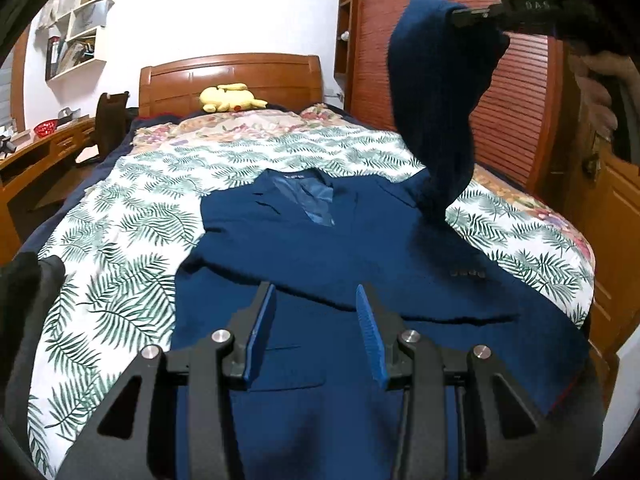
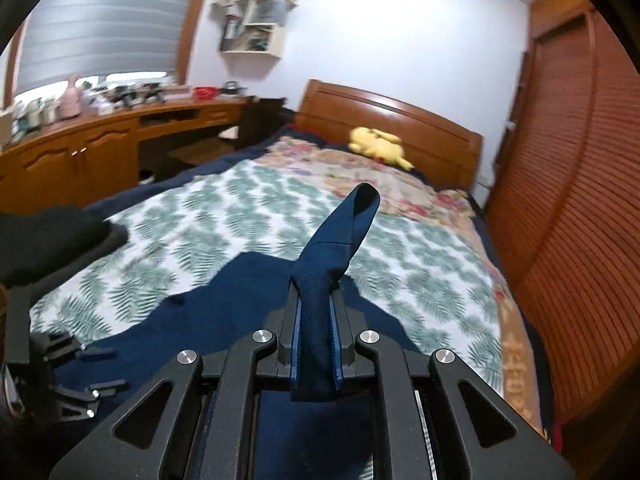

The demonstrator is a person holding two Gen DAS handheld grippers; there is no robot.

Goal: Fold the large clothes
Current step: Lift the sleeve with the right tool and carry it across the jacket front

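Observation:
A navy blue suit jacket [image 1: 340,264] lies face up on the bed, collar toward the headboard. Its left sleeve is folded across the chest, cuff buttons [image 1: 468,273] showing. My left gripper [image 1: 316,296] is open and empty just above the jacket's lower front. My right gripper [image 1: 460,16] is shut on the other sleeve [image 1: 436,92] and holds it high above the jacket's right shoulder. In the right wrist view the sleeve cuff [image 2: 340,236] sticks up between the shut fingers of my right gripper [image 2: 316,292], with the jacket body [image 2: 224,304] below.
The bed has a fern-print cover [image 1: 120,216] and a wooden headboard [image 1: 228,76] with a yellow plush toy [image 1: 228,98]. A slatted wooden wardrobe [image 1: 508,92] stands to the right. A wooden desk [image 2: 100,140] and chair [image 1: 108,120] stand to the left.

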